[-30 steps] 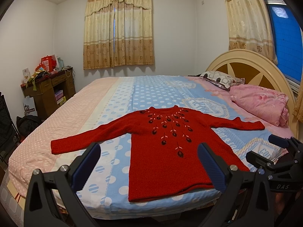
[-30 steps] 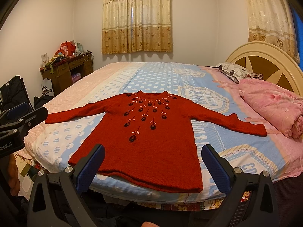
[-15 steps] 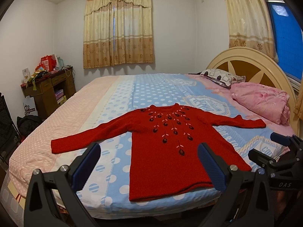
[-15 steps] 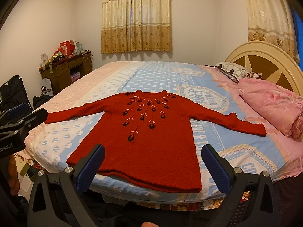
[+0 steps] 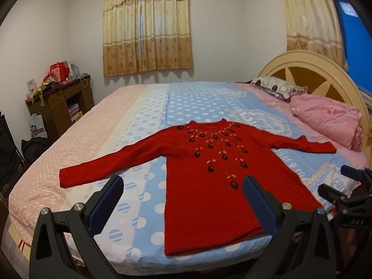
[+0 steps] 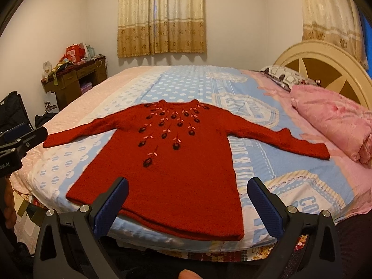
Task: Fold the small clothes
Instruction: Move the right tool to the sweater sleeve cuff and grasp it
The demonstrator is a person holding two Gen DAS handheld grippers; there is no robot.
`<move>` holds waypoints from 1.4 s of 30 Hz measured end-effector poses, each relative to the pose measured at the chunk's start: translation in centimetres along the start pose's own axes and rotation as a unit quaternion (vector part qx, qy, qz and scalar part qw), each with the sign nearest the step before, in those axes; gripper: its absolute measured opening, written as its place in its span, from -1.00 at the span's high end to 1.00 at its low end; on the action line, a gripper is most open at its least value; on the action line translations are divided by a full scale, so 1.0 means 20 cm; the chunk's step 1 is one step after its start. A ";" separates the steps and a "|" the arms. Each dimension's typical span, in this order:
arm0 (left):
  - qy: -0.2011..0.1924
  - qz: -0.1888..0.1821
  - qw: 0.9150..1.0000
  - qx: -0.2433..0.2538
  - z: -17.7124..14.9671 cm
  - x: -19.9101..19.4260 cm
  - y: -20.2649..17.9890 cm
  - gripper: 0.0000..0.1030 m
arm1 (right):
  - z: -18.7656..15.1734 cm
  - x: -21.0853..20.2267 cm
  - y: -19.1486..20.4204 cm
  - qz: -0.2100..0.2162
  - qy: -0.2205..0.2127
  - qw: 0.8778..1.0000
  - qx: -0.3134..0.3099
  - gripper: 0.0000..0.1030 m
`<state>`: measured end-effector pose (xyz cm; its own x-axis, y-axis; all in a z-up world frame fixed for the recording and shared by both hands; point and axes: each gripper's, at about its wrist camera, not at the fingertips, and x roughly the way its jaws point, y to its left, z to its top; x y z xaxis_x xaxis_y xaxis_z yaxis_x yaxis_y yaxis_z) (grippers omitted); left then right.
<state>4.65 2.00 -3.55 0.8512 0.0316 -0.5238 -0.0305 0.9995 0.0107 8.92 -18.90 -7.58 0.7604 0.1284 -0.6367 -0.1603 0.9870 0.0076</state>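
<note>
— Both tools holding anything?
— No. The left gripper (image 5: 182, 196) and right gripper (image 6: 187, 198) are spread wide. Just ahead of both, the red knitted sweater with embroidered flowers (image 6: 176, 160) lies flat on the blue polka-dot bedsheet (image 6: 186, 86).
</note>
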 end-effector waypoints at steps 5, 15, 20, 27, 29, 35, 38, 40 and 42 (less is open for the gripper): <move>0.024 0.011 1.000 0.011 0.02 0.17 0.01 -1.00 | 0.03 0.17 -0.12 -0.014 0.020 1.000 0.016 -0.98; 0.065 0.032 0.997 0.028 0.10 0.53 0.02 -1.00 | 0.13 0.47 -0.37 -0.044 0.049 0.996 0.057 -0.98; 0.082 0.039 0.995 0.034 0.13 0.68 0.03 -1.00 | 0.19 0.63 -0.49 -0.054 0.065 0.993 0.077 -0.98; 0.104 0.037 0.993 0.038 0.18 0.88 0.05 -1.00 | 0.22 0.80 -0.73 -0.088 0.086 0.987 0.105 -0.98; 0.110 0.036 0.992 0.039 0.19 0.94 0.04 -1.00 | 0.22 0.84 -0.81 -0.100 0.092 0.984 0.117 -0.98; 0.127 0.021 0.991 0.049 0.23 1.10 -0.01 -1.00 | 0.22 0.92 -1.04 -0.130 0.102 0.975 0.152 -0.98; 0.128 -0.001 0.990 0.050 0.25 1.17 -0.01 -1.00 | 0.21 0.95 -1.16 -0.134 0.105 0.969 0.177 -0.98; 0.128 -0.019 0.991 0.046 0.25 1.19 0.00 -1.00 | 0.20 0.96 -1.24 -0.134 0.113 0.965 0.194 -0.97; 0.131 -0.032 0.990 0.041 0.25 1.23 0.01 -1.00 | 0.19 0.95 -1.34 -0.142 0.113 0.960 0.212 -0.97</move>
<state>28.26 2.95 -12.09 0.6844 -0.0247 -0.7287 0.0708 0.9970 0.0327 29.99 -42.47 -16.90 0.5727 -0.1280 -0.8097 0.3400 0.9359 0.0925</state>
